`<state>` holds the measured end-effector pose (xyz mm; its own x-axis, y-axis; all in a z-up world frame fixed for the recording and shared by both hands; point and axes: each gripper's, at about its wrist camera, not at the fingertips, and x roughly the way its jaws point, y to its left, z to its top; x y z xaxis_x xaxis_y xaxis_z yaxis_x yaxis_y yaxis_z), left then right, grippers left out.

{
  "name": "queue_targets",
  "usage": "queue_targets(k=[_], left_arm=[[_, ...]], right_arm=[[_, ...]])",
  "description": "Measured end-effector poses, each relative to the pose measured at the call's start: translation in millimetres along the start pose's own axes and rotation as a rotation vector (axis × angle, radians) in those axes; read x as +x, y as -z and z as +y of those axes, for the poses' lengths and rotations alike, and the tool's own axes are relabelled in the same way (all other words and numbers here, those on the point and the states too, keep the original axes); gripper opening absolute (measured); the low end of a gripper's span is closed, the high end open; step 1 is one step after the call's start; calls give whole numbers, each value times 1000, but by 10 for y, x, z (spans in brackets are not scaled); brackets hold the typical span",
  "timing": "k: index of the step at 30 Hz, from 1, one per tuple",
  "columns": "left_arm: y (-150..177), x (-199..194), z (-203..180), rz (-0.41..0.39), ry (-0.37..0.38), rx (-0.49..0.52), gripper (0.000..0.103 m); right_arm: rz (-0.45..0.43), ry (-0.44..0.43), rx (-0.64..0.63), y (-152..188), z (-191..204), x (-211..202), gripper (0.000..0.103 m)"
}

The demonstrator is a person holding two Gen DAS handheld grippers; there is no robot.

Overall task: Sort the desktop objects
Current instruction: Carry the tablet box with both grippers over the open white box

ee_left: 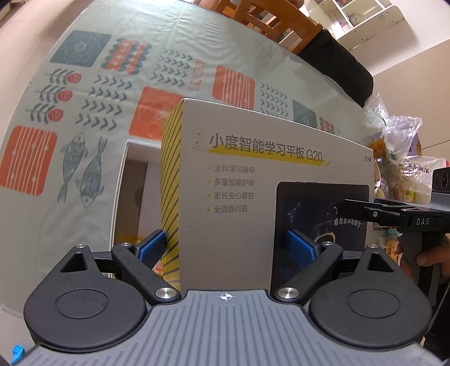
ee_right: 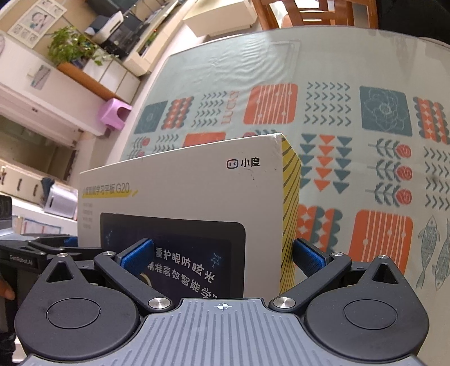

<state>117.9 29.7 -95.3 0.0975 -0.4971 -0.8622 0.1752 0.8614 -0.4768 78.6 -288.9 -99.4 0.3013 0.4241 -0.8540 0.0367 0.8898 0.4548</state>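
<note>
Gripping the tablet box lid (ee_left: 253, 174) at opposite corners, left claw (ee_left: 230, 247) and right claw (ee_right: 225, 257) each clamped across its edge, lid raised above patterned worktop (ee_left: 84, 93), tilted over open box base (ee_left: 126, 174).

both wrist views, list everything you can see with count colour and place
tablet box: one, white with yellow striped sides, held tilted above the table, a gripper at each end
box tray: one, white, open, lying on the table left of the tablet box
tablecloth: one, pale with orange and teal patterns, over the table
plastic bags: a few, clear, far right table edge
wooden chair: one, brown, beyond the table
stool: one, purple, on the floor
potted plant: one, green, on a cabinet
left gripper: one, black, blue pads, jaws astride the box's striped left edge
right gripper: one, black, blue pads, jaws astride the right edge
hand: one, on the right gripper's handle
</note>
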Motion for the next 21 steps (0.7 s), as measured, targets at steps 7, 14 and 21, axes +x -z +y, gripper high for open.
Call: queue_targets(k=[7,14,21], left_arm=[[169,-99,-24,11,-14,42,103],[332,-220,78,25,-10,92,103],[522,-353,313,50,4,106,103]], right_arm=[[-3,-9,47,259,51,-47,103],[-15,-2,93,546,228,-27,103],[-13,14,124,799,480,54,103]])
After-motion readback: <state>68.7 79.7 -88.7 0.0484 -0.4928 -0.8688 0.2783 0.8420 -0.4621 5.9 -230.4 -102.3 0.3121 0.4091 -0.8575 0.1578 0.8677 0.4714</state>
